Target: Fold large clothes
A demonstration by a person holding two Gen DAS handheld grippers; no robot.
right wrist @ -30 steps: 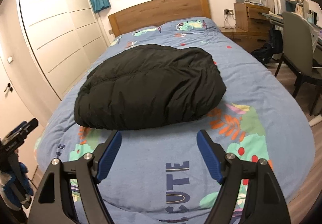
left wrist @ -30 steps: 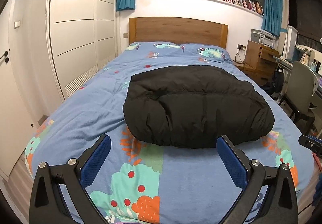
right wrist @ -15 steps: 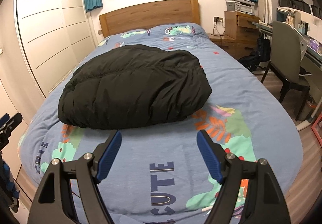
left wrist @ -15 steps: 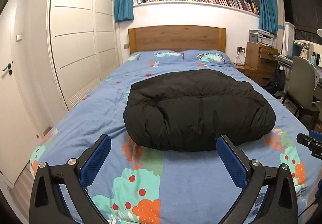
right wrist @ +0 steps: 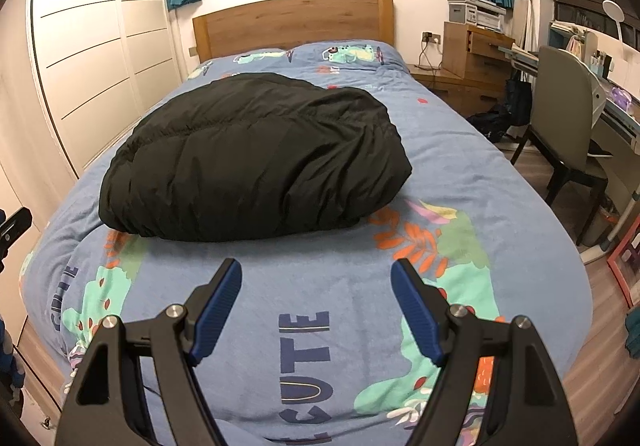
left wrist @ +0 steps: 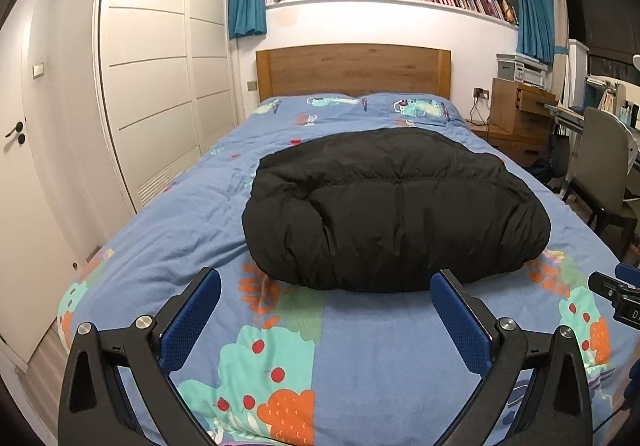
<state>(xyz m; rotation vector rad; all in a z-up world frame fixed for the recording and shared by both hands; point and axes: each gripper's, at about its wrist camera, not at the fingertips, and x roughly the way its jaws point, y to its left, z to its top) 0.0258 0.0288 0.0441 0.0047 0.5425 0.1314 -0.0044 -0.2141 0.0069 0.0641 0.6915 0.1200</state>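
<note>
A black puffy jacket [left wrist: 396, 209] lies folded into a thick bundle on the middle of the bed; it also shows in the right wrist view [right wrist: 256, 161]. My left gripper [left wrist: 326, 286] is open and empty, held above the foot of the bed, short of the jacket's near edge. My right gripper [right wrist: 317, 274] is open and empty, also over the foot of the bed, apart from the jacket. The right gripper's tip shows at the right edge of the left wrist view [left wrist: 616, 296].
The bed has a blue patterned duvet [left wrist: 352, 358] and a wooden headboard [left wrist: 352, 69]. White wardrobe doors [left wrist: 160, 85] stand on the left. A chair [right wrist: 568, 125], a desk and a wooden cabinet [right wrist: 472, 49] stand on the right.
Both grippers have pulled back and tilted up from the jacket; more of the room and wall shows. The jacket has not moved. Both stay open.
</note>
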